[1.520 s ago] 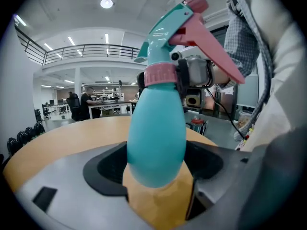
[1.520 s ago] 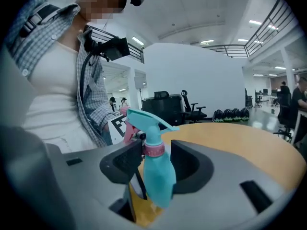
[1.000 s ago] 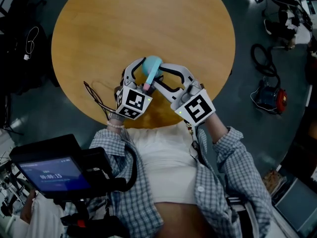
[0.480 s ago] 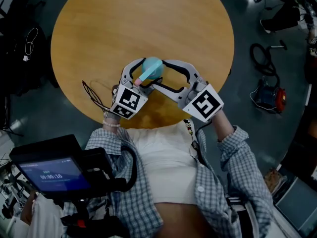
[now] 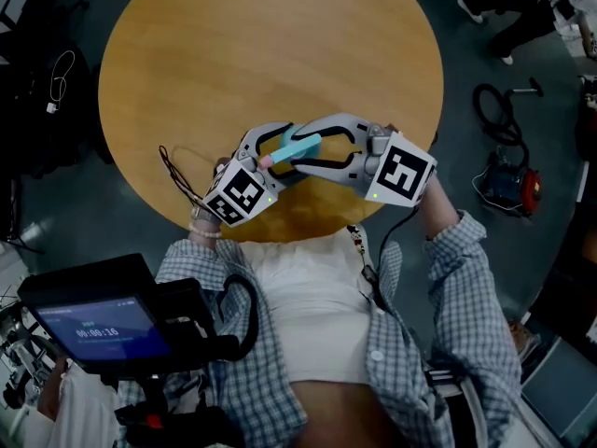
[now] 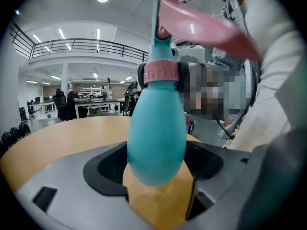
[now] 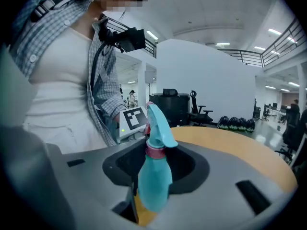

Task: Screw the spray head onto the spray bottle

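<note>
Bottle (image 6: 156,138) newly aslant in left claw (image 6: 158,202)

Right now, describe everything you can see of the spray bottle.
The spray bottle is smooth teal plastic, pear-shaped, narrowing to a pink collar that carries a teal spray head with a pink trigger. It is tilted, held clear of the wooden table. Its body sits between the jaws of both grippers: the left gripper grips it, and the right gripper, whose jaws have just been closing, clamps it too.
</note>
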